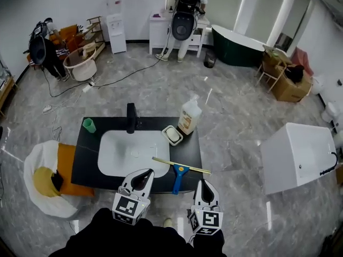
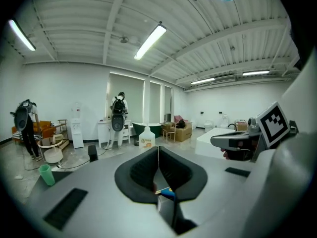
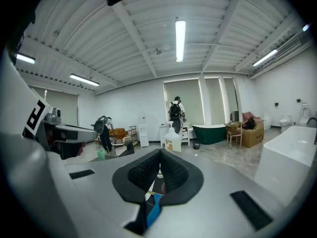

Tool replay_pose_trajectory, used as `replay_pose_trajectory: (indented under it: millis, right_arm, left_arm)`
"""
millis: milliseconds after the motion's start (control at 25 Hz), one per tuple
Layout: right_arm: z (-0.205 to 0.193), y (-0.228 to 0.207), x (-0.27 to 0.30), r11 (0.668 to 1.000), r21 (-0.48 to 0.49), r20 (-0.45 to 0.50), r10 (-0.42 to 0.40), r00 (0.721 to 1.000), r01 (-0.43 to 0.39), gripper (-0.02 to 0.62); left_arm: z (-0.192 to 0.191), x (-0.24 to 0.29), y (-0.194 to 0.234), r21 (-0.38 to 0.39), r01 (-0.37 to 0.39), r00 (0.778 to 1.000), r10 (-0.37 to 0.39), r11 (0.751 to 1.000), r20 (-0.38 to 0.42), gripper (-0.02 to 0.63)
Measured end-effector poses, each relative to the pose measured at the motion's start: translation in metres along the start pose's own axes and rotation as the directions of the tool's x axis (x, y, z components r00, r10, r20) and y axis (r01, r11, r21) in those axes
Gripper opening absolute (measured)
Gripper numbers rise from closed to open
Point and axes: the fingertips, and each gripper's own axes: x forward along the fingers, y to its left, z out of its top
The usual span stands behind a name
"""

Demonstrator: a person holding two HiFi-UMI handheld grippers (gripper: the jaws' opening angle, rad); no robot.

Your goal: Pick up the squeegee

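The squeegee [image 1: 178,175] lies on the front right of the black countertop [image 1: 86,159]: a blue handle pointing toward me and a long thin blade [image 1: 182,166] across its far end. My left gripper [image 1: 143,174] hovers at the counter's front edge, just left of the handle, jaws shut and empty. My right gripper [image 1: 204,185] hangs just right of the handle, also shut on nothing. In the left gripper view the pads [image 2: 148,170] meet, with a bit of blue handle [image 2: 167,193] showing below. The right gripper view shows closed pads [image 3: 171,171] and the blue handle [image 3: 153,208] beneath.
A white sink basin [image 1: 134,153] fills the counter's middle, with a black faucet [image 1: 131,118] behind it. A green cup [image 1: 89,125] stands back left, a soap dish [image 1: 172,135] and a pump bottle [image 1: 189,116] back right. A white tub [image 1: 300,154] stands to the right.
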Motion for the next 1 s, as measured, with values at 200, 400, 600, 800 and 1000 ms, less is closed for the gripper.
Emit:
replay_pose_trajectory:
  millis: [200, 400, 600, 800, 1000]
  right_arm:
    - [-0.020, 0.001, 0.027, 0.997, 0.030, -0.047, -0.067, 0.997, 0.069, 0.015]
    - [-0.039, 0.001, 0.047, 0.991, 0.056, -0.101, -0.116, 0.988, 0.122, 0.015]
    - [-0.067, 0.001, 0.067, 0.983, 0.080, -0.162, -0.149, 0.976, 0.163, 0.015]
    - [-0.095, -0.001, 0.081, 0.974, 0.103, -0.210, -0.175, 0.962, 0.200, 0.015]
    - [-0.125, 0.001, 0.096, 0.970, 0.115, -0.260, -0.180, 0.949, 0.216, 0.015]
  left_arm:
    - [-0.020, 0.036, 0.017, -0.006, 0.088, 0.994, -0.089, 0.996, -0.057, 0.025]
    - [-0.042, 0.065, 0.026, -0.018, 0.163, 0.980, -0.164, 0.986, -0.112, 0.025]
    - [-0.072, 0.087, 0.037, -0.041, 0.212, 0.960, -0.215, 0.977, -0.179, 0.025]
    - [-0.102, 0.102, 0.045, -0.059, 0.243, 0.938, -0.251, 0.968, -0.239, 0.025]
    - [-0.125, 0.117, 0.050, -0.078, 0.272, 0.917, -0.283, 0.959, -0.282, 0.025]
